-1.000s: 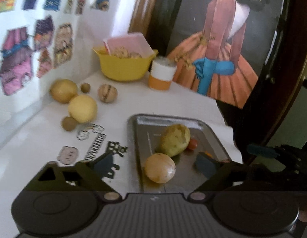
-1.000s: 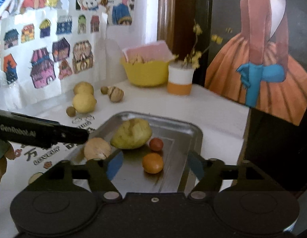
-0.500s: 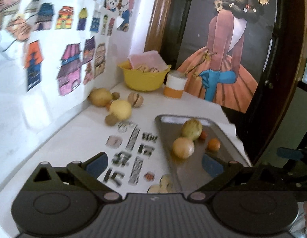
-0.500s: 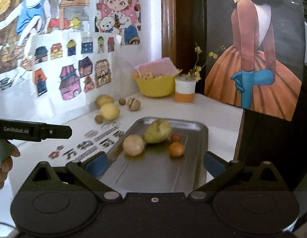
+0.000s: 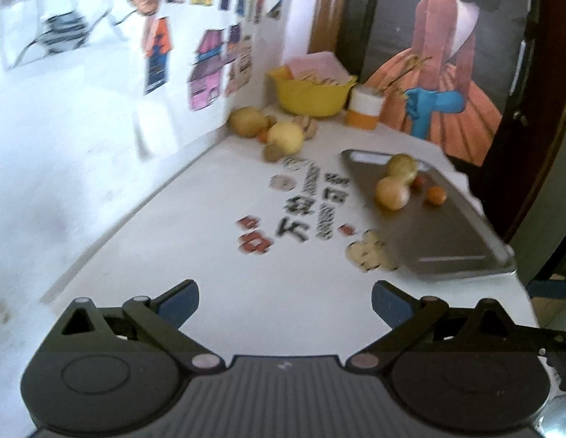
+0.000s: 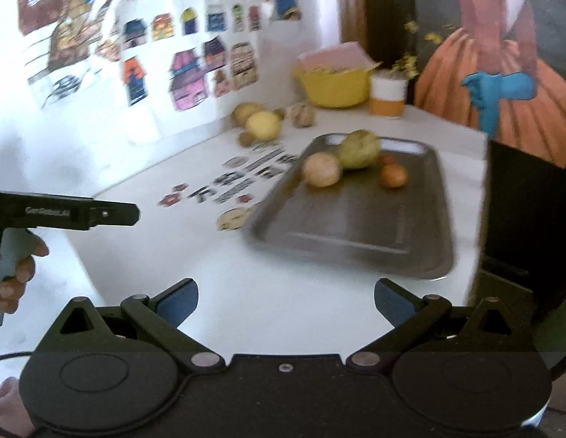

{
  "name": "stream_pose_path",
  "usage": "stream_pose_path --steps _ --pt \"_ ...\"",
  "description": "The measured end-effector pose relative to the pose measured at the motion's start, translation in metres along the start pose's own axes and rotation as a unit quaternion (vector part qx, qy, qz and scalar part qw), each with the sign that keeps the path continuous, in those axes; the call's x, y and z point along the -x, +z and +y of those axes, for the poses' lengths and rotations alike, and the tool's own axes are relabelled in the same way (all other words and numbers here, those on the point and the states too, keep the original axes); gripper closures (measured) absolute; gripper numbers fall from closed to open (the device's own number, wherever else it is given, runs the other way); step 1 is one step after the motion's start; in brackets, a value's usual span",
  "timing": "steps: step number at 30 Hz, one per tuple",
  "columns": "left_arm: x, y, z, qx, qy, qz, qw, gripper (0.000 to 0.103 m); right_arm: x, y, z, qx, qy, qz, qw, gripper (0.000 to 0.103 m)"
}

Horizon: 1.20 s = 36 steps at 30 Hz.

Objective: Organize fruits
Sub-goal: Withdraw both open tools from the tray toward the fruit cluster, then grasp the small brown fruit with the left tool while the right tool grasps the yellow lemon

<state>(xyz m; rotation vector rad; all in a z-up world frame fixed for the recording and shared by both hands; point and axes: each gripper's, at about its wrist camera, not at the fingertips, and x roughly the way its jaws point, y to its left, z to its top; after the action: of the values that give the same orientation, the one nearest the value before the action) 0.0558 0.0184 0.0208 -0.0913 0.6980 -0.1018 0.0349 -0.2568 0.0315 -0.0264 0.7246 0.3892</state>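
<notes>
White tabletop (image 5: 217, 255) set in a corner, printed characters and stickers on it, wall of cartoon house pictures (image 6: 195, 69) on the left side, painting of a figure in an orange dress (image 6: 502, 84) at the back right. Both views motion-blurred.

Metal tray (image 6: 356, 233) lies flat on the table's right half, near the edge. Four fruits sit at its far end: round tan fruit (image 6: 322, 169), greenish pear-shaped fruit (image 6: 358, 154) touching it behind, small orange fruit (image 6: 393, 176) just right of them, small red fruit (image 6: 387, 160) behind that, partly hidden. Near half of tray bare.

Off the tray, loose group near the wall: yellow round fruit (image 6: 263, 126), tan fruit (image 6: 246, 111) behind it, small brown fruit (image 6: 245, 139) in front, walnut-like brown one (image 6: 303, 115) to the right. Farther back in the corner, yellow bowl (image 6: 334, 85) with a pink item on top, white-and-orange cup (image 6: 387, 95) beside it holding dried stems.

Left gripper (image 5: 285, 303) released, blue pads wide apart, nothing between them, over bare table well short of the tray. Right gripper (image 6: 286, 301) likewise spread wide and empty, near the tray's close edge. Right view also shows the left gripper's black body at the left, held by a hand (image 6: 16, 273).
</notes>
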Motion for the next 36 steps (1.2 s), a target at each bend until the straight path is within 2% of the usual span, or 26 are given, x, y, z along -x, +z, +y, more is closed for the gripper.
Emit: stream_pose_path --steps 9,20,26,36 --pt "0.009 0.0 0.035 -0.001 0.043 0.007 0.9991 0.001 -0.026 0.031 0.046 0.055 0.044 0.009 0.998 0.001" --pt "-0.024 0.032 0.044 -0.014 0.048 0.008 0.9987 0.0 -0.057 0.097 0.065 0.095 0.036 -0.012 0.995 0.001" --pt "-0.046 0.049 0.037 -0.029 0.053 0.004 0.9981 0.001 -0.074 0.122 0.061 0.116 0.032 -0.023 0.992 0.001" --pt "-0.088 0.083 0.03 -0.032 0.057 -0.003 0.9979 0.0 -0.109 0.164 0.023 0.106 0.021 -0.038 0.993 0.001"
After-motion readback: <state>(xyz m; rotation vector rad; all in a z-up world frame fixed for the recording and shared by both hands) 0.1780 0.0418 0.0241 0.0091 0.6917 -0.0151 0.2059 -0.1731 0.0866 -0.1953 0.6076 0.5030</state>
